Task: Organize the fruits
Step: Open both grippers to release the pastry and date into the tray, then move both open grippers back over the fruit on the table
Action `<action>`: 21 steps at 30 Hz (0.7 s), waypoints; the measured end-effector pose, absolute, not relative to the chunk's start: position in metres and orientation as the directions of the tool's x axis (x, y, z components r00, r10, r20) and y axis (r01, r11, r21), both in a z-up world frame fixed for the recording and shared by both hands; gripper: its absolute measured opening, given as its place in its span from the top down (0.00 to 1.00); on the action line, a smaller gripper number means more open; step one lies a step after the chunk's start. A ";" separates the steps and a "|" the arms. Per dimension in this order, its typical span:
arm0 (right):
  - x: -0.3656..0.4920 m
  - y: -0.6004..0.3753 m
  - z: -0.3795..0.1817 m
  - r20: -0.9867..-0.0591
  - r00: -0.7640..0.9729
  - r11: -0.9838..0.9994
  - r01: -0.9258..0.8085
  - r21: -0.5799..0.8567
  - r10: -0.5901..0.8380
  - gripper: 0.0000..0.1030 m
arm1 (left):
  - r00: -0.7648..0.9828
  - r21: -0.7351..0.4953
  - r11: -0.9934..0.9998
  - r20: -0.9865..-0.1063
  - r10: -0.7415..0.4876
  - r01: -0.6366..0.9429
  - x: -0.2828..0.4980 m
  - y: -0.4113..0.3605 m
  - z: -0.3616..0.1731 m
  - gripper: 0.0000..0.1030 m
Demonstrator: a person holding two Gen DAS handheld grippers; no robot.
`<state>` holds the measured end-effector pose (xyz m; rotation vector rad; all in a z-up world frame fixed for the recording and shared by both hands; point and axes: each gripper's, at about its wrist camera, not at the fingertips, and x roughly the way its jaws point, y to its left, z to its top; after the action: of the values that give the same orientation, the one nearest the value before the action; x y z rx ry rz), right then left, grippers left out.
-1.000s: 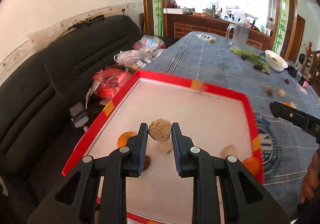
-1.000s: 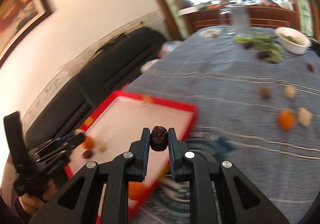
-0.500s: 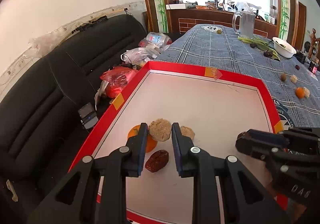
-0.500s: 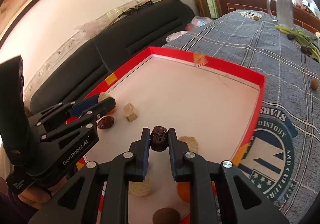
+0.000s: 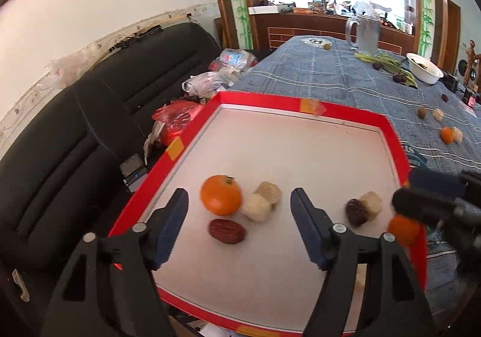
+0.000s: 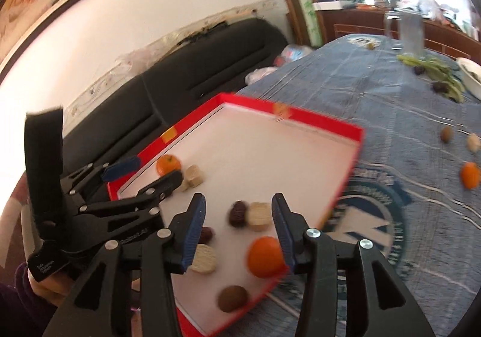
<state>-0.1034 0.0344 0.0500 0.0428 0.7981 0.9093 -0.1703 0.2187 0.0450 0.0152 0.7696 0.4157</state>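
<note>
Blue plaid tablecloth [image 5: 345, 87] under red-rimmed tray [image 5: 261, 98], black sofa [image 5: 90, 114] beside. Left gripper [image 5: 239, 207] jaws just opened, nothing pinched; beige ball [image 5: 268, 191] clamped half second ago now lies on tray floor touching orange [image 5: 221, 194]. Right gripper [image 6: 239, 212] jaws just opened too, empty; dark date [image 6: 237, 213] dropped between its fingers, against beige cake [image 6: 258, 215]. More fruit loose on cloth.

far half of the red tray [image 5: 387, 129] seems bare; fruits [image 5: 221, 198] crowd its near half.
</note>
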 end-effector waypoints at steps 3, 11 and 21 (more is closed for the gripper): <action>-0.090 0.005 0.051 -0.594 0.409 0.681 -0.642 0.352 0.692 0.51 | 0.658 0.180 0.929 -0.664 0.357 -0.323 -0.167 0.201 0.049 0.26; -0.034 -0.092 0.049 -0.608 0.580 0.835 -0.448 0.318 0.543 0.51 | 0.708 0.229 0.953 -0.638 0.302 -0.199 -0.150 0.142 0.063 0.22; 0.046 -0.156 0.019 -0.679 0.606 0.910 -0.270 0.314 0.414 0.51 | 0.749 0.292 0.956 -0.631 0.204 -0.015 -0.116 0.060 0.072 0.21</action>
<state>0.0456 -0.1557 0.0195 0.1869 0.8308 0.3979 -0.1157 0.0597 0.0723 0.2775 0.7172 0.1212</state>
